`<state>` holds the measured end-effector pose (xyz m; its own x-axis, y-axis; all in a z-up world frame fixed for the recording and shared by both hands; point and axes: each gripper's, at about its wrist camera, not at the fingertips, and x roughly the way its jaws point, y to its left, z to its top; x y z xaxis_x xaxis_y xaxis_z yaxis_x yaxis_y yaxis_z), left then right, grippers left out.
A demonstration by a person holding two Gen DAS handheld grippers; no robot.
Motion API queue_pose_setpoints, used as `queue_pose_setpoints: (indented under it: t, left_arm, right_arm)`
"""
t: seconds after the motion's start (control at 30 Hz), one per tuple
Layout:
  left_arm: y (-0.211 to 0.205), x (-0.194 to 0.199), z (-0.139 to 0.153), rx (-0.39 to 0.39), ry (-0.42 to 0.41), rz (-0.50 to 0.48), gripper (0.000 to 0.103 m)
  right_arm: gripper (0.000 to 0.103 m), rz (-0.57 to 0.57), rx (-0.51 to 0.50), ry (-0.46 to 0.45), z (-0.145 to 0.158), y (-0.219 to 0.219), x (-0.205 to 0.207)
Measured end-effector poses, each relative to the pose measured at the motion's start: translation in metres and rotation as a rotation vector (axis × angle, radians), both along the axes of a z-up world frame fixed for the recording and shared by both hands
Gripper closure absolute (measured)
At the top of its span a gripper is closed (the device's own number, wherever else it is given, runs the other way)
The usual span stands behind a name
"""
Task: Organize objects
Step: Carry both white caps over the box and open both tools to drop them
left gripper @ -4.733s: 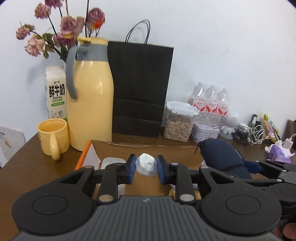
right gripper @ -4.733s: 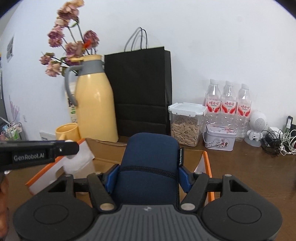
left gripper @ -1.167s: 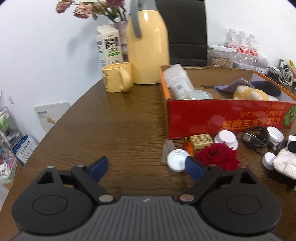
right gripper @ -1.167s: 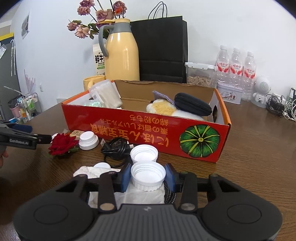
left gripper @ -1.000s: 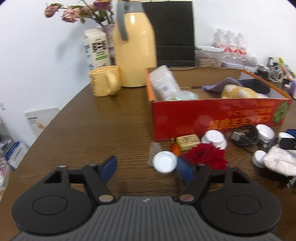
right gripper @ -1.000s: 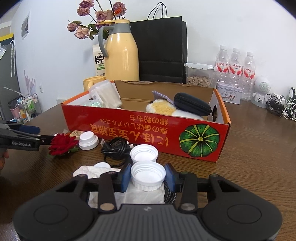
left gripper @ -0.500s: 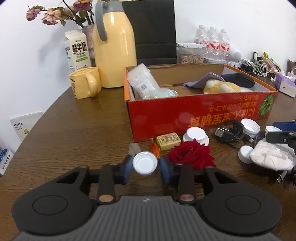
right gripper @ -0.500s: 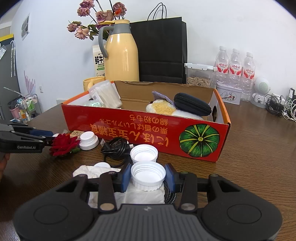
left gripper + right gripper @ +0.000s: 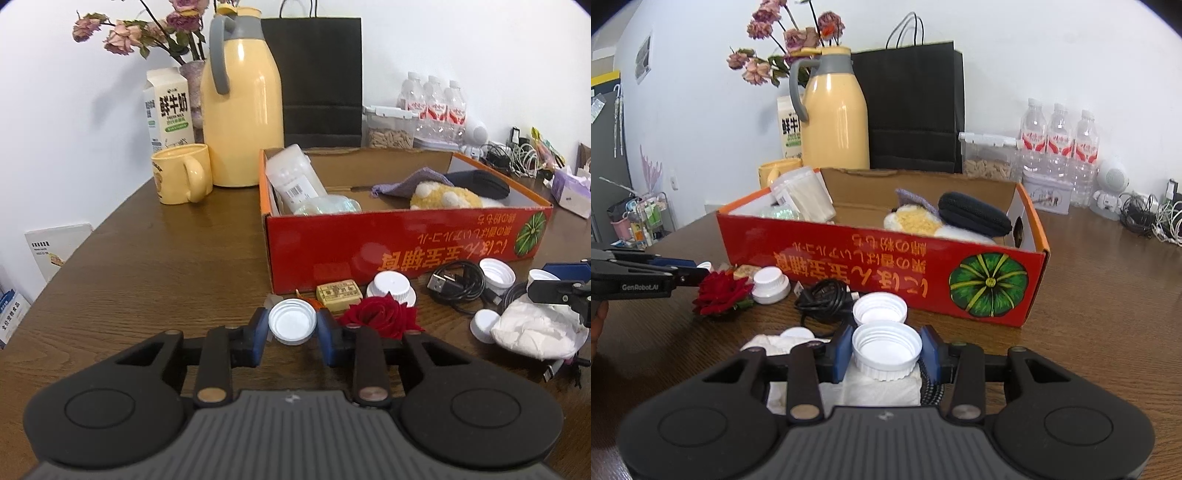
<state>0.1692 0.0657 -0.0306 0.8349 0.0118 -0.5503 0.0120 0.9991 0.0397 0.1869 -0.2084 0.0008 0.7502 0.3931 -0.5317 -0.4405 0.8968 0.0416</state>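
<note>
Two white caps sit clamped in our jaws: the left gripper (image 9: 292, 327) pinches a small cap (image 9: 292, 321), the right gripper (image 9: 886, 350) a wide cap (image 9: 885, 348). Beyond both, the red box (image 9: 879, 266) holds a plush toy (image 9: 919, 220), black pouch (image 9: 975, 214) and packets (image 9: 803, 197).

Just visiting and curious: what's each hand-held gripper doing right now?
Left hand-held gripper clamped on small white cap. Right hand-held gripper clamped on larger white cap. Red box ahead; rose and cable lie between.
</note>
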Motion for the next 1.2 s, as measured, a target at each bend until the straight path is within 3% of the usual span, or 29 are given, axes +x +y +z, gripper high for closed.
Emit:
queue_pose_setpoints:
  t: [0.33, 0.6, 0.9, 1.2]
  left_arm:
    - [-0.002, -0.010, 0.029, -0.003, -0.096, 0.027, 0.074]
    - [-0.017, 0.001, 0.055, 0.010, -0.161, -0.030, 0.074]
    - [-0.037, 0.035, 0.071, -0.015, -0.204, -0.048, 0.074]
    - [-0.040, 0.083, 0.068, -0.061, -0.200, 0.005, 0.074]
  right_arm:
    - [0.064, 0.001, 0.000, -0.071, 0.014, 0.001, -0.004]
    - [0.064, 0.031, 0.006, -0.139, 0.036, 0.015, 0.001]
    - [0.064, 0.068, 0.014, -0.189, 0.061, 0.050, 0.034]
    - [0.064, 0.061, 0.001, -0.160, 0.056, 0.080, 0.085]
